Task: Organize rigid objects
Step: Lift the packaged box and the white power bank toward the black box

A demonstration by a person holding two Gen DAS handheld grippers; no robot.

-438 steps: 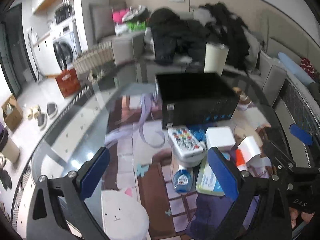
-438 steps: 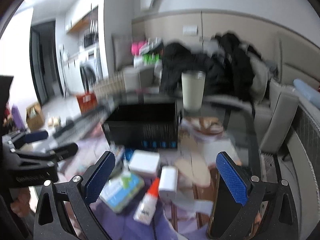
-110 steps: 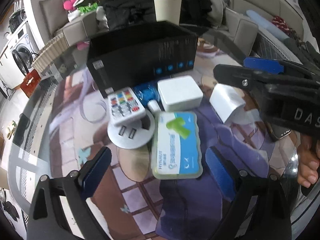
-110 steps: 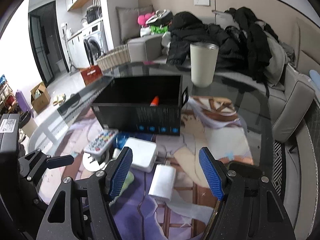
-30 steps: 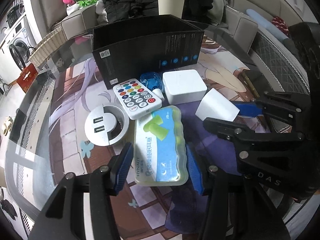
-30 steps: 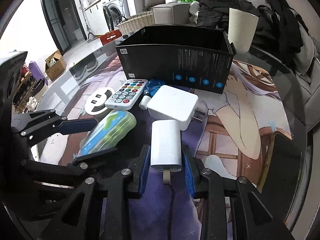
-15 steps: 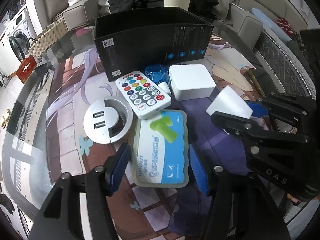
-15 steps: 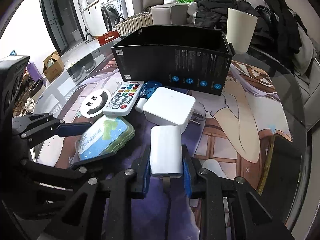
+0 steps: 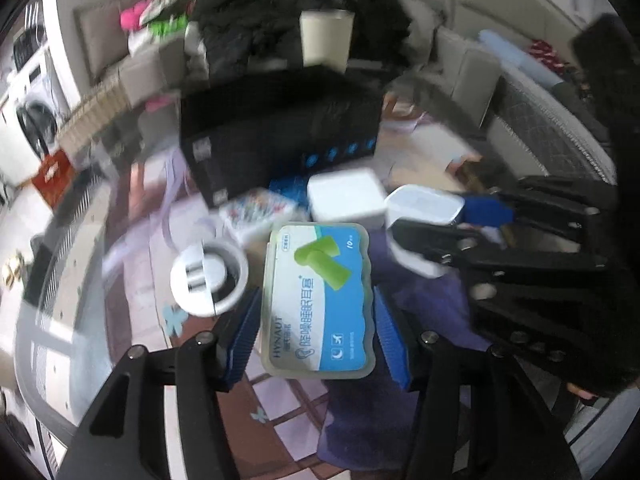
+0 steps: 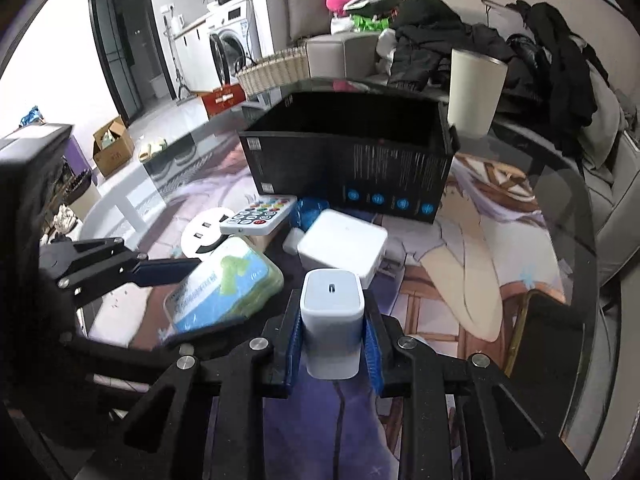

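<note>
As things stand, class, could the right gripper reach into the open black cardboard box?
Probably yes: the right gripper, shut on the white charger, faces the black box; only low items lie between.

Left tongs (image 9: 316, 330) clamp the earplug case (image 9: 318, 300).

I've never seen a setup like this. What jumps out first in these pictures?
Two clamps each grip something: the left hand-held gripper holds a blue-and-white plastic earplug case, and the right hand-held gripper pinches a small white charger block. Behind them an open black cardboard box stands on the glass table, white gadgets scattered before it.
</note>
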